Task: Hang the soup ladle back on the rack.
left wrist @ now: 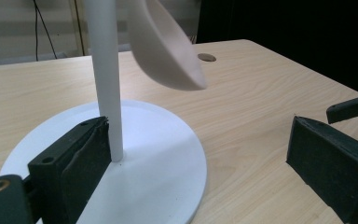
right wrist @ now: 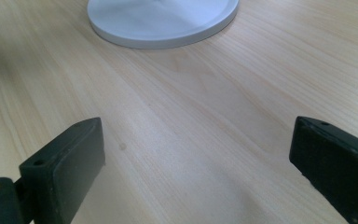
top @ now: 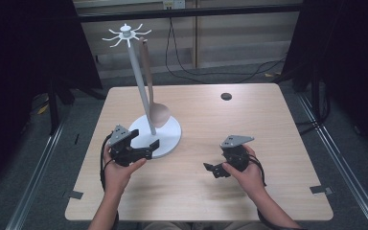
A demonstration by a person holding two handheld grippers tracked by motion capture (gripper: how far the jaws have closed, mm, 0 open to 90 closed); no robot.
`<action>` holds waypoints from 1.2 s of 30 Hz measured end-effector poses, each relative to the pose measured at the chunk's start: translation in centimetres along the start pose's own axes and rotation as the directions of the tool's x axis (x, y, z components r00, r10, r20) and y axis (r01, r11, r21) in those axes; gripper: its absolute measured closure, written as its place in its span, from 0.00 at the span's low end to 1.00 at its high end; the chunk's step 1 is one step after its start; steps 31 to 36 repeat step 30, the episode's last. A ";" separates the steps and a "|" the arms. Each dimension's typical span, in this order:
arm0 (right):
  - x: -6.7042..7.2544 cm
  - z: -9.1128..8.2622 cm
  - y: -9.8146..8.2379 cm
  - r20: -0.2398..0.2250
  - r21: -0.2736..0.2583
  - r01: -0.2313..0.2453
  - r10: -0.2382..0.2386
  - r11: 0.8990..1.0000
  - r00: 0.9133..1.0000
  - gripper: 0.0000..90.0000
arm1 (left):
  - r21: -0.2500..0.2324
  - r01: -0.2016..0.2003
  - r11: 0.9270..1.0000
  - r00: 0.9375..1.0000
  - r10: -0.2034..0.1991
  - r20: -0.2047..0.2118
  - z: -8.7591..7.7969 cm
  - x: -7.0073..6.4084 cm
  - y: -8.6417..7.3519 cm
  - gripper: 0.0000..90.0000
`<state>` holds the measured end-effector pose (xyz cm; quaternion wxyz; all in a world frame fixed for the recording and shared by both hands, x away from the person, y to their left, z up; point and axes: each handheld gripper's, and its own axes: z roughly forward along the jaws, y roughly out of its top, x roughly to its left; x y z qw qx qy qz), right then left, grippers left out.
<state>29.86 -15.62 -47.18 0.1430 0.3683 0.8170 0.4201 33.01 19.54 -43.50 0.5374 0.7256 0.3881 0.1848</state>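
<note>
Left gripper (top: 143,146) sits low at the near-left rim of the stand (top: 170,136), jaws spread wide and holding nothing; in the left gripper view one pad (left wrist: 81,163) lies over the white base right by the foot of the pole (left wrist: 107,79), the other pad is well off to the side over bare table (left wrist: 261,93). Right gripper (top: 215,170) also released, jaws apart with nothing but wood grain between them; the stand's base (right wrist: 163,21) lies ahead of its jaws, clear of both pads. The spoon (top: 159,114) hangs from one of the hooks at the top of the stand, just beyond the left jaws and above them — bowl (left wrist: 168,51) down, close over the base but not visibly touching it; handle up beside the pole. Long axis is near vertical, slightly tilted off the pole; the bowl's hollow faces away from the pole as far as I can tell. Judgement on handling: looks like a one-piece wooden or plastic spoon, light, stiff, smooth and a bit slippery, not fragile; it hangs free so it will likely swing when touched. Best hold is across the slim handle just above the bowl, pads on its flat faces — the rounded bowl would slide out. Stand looks top-light with a broad base; still worth steadying while lifting the spoon off its hook (top: 141,42).
</note>
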 end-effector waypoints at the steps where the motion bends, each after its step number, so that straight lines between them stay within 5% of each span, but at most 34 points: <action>1: 0.0 0.0 0.0 0.001 0.002 0.000 0.000 1.000 1.000 0.03 | 0.005 -0.002 1.000 1.000 0.002 0.002 0.0 0.0 -0.1 0.06; 36: 0.0 -0.1 -0.7 0.008 0.020 0.004 -0.004 1.000 1.000 0.03 | 0.056 0.020 0.998 0.999 -0.023 0.038 0.3 -0.2 -2.8 0.05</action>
